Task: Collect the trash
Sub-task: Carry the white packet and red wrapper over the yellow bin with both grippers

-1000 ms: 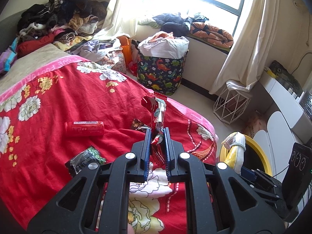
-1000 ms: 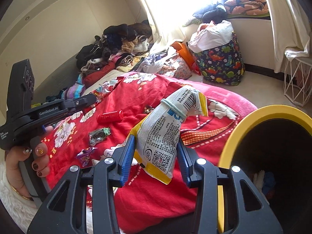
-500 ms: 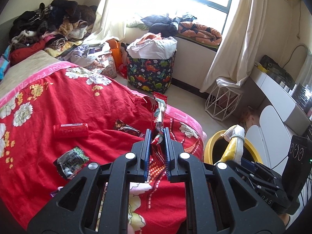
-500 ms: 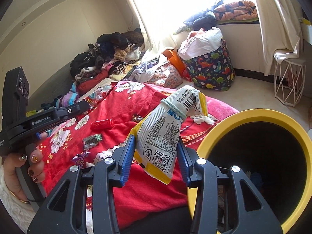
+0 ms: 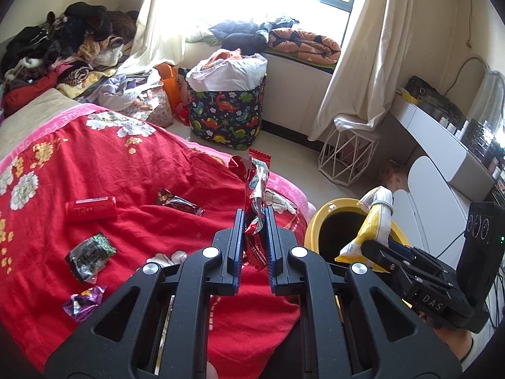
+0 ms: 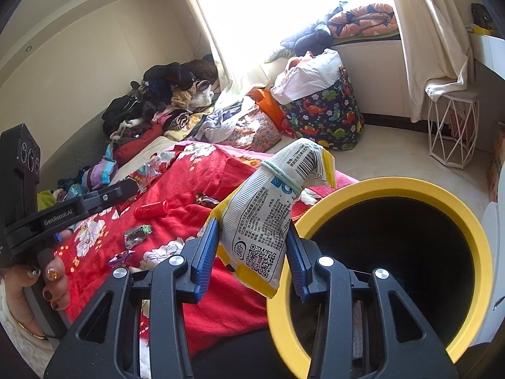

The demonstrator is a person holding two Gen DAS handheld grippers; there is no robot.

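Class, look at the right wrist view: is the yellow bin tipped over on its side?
No: the yellow bin stands upright beside the bed, its open mouth facing up.

The red wrapper (image 5: 256, 183) is crinkled glossy foil, silvery inside. The snack bag (image 6: 268, 214) is smooth printed plastic film, white with yellow edges, cinched by a pale elastic band (image 6: 279, 170). The bin (image 6: 467, 218) has a smooth, slightly shiny yellow plastic rim. The bedspread (image 5: 79, 164) is soft matt red cloth with a woven flower pattern. On it, the small wrappers (image 5: 90, 254) are shiny creased film. Far off, the basket (image 5: 227, 117) is printed fabric, and the curtain (image 5: 372, 47) is matt cream cloth.
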